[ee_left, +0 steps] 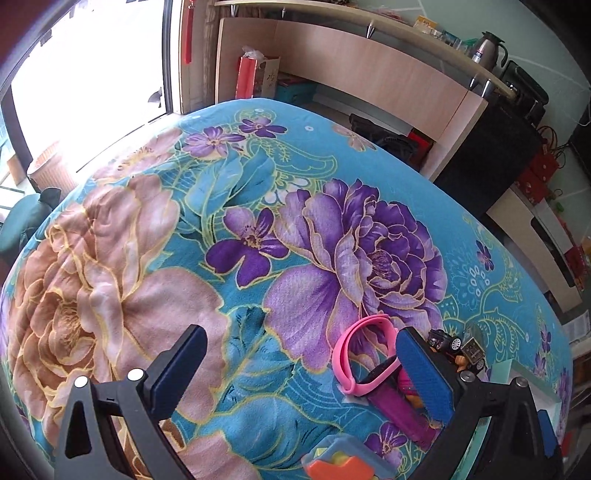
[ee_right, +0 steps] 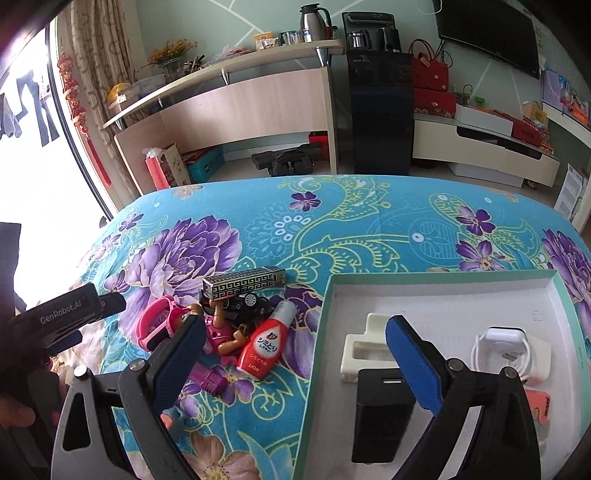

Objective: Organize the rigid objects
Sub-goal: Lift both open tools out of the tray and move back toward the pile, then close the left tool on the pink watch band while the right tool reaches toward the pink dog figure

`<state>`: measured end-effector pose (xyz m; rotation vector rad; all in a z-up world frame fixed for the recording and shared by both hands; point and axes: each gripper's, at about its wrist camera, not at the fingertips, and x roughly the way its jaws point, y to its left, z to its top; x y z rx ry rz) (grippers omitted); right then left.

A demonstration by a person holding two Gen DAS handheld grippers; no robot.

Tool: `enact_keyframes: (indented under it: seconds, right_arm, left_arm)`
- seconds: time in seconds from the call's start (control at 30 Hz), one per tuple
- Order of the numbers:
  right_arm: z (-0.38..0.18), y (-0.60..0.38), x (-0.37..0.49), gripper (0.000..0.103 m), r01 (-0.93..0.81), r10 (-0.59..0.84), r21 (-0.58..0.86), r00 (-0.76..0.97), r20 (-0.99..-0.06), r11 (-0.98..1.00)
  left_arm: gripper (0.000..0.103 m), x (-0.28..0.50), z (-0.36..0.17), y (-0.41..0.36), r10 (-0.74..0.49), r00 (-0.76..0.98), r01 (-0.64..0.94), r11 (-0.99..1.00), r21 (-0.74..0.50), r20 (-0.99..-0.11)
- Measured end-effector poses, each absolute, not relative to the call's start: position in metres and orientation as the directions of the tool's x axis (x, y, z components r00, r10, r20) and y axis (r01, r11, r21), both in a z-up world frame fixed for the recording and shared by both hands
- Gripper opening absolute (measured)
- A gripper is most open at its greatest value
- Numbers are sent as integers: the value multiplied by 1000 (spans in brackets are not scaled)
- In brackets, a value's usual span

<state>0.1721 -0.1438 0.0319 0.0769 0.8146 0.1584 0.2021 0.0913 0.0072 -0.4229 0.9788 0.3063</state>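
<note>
Right gripper [ee_right: 295, 345] agape; glossy bottle [ee_right: 266, 341], possibly plastic.

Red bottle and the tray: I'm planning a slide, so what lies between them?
Nothing: in the right wrist view only bare floral blanket separates the red bottle from the tray.

Light: daylight is pouring in through the window [ee_left: 85, 74], washing it out white.
Curtain: a patterned curtain [ee_right: 92, 55] is hanging beside the glass.
Wall: a pale green wall [ee_right: 229, 22] is carrying a dark TV [ee_right: 487, 33].
Furniture: a curved wooden counter [ee_right: 236, 96] is standing against it, a black cabinet [ee_right: 380, 110] and a low cream unit [ee_right: 487, 151] sitting alongside.
Bed: a floral blue blanket [ee_right: 369, 229] is filling the foreground.
Floor: pale flooring is showing under the counter.
</note>
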Motion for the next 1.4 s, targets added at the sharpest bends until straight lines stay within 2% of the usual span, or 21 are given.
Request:
enact_keyframes:
  seconds: [0.1, 0.4, 0.77, 1.03, 1.1, 1.27, 1.4]
  right_arm:
    - [31, -129, 177, 98, -139, 185, 123, 667, -722, 983]
    - [15, -102, 192, 98, -170, 166, 73, 632, -757, 983]
    - [10, -111, 195, 98, -143, 168, 100, 618, -768, 985]
    - [11, -125, 194, 98, -115, 177, 136, 614, -769, 984]
    - [11, -127, 195, 98, -114, 183, 144, 611, -770, 983]
    - [10, -129, 195, 98, -112, 189, 152, 609, -770, 982]
    - [11, -132, 194, 98, -105, 190, 159, 610, -769, 982]
  left_arm:
    - [103, 203, 3, 94, 42, 554, -426, 872, -240, -831]
    - [102, 209, -29, 100, -25, 513, -393, 882, -261, -858]
    - [99, 209, -22, 92, 18, 507, -311, 936, -163, -862]
    - [99, 213, -20, 59, 19, 509, -177, 981, -83, -861]
    - [98, 213, -20, 56, 24, 513, -167, 983, -73, -858]
    - [85, 214, -20, 46, -1, 523, -116, 991, -72, -853]
    - [79, 213, -19, 40, 3, 530, -86, 995, -51, -848]
